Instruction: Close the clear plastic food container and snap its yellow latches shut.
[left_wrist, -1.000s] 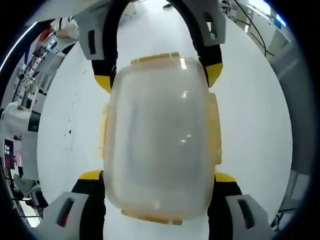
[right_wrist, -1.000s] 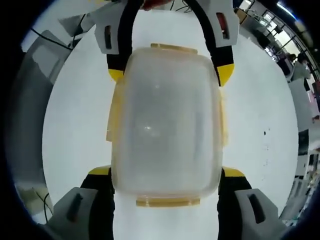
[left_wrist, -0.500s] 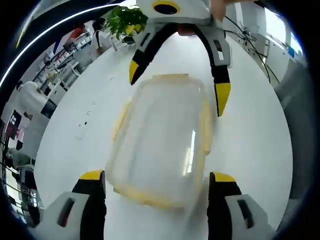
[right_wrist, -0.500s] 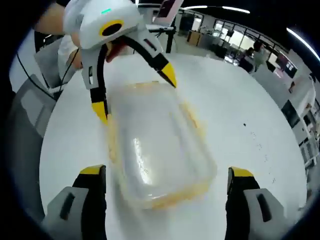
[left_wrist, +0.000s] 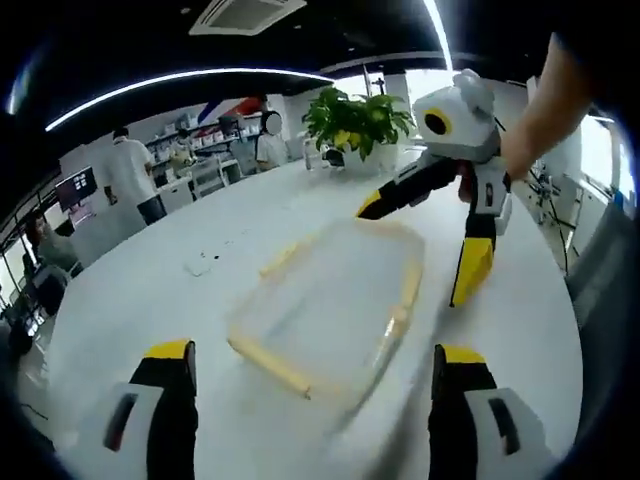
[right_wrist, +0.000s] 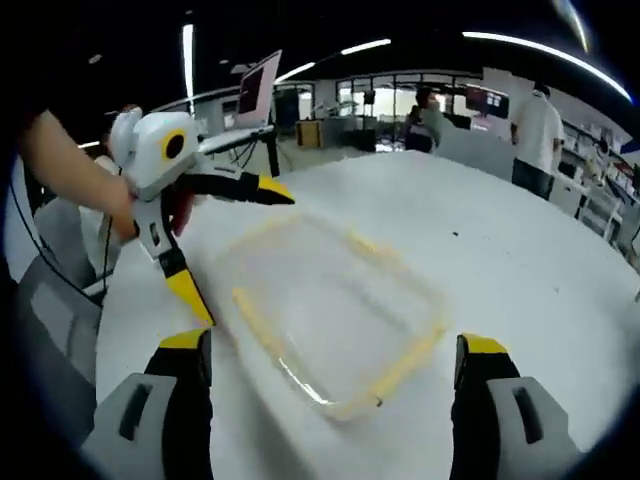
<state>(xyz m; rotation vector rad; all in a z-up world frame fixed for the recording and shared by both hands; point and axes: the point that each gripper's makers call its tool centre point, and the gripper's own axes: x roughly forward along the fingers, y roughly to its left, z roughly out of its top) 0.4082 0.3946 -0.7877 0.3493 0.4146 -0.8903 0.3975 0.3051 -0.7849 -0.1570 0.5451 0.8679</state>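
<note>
Two grippers, left (left_wrist: 315, 375) and right (right_wrist: 335, 365), hover with jaws wide apart, gripping nothing. Between them the container (left_wrist: 335, 300) lies on the white table (left_wrist: 130, 290), blurred; its latches look down, though I can't be sure. Plant (left_wrist: 360, 118) at 12 o'clock.

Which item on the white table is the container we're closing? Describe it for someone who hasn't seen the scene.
On the big white table, look at the middle, between the left gripper and the right gripper. The clear plastic container lies flat there, a see-through rounded rectangle. Its yellow latches along the edges set it apart.
</note>
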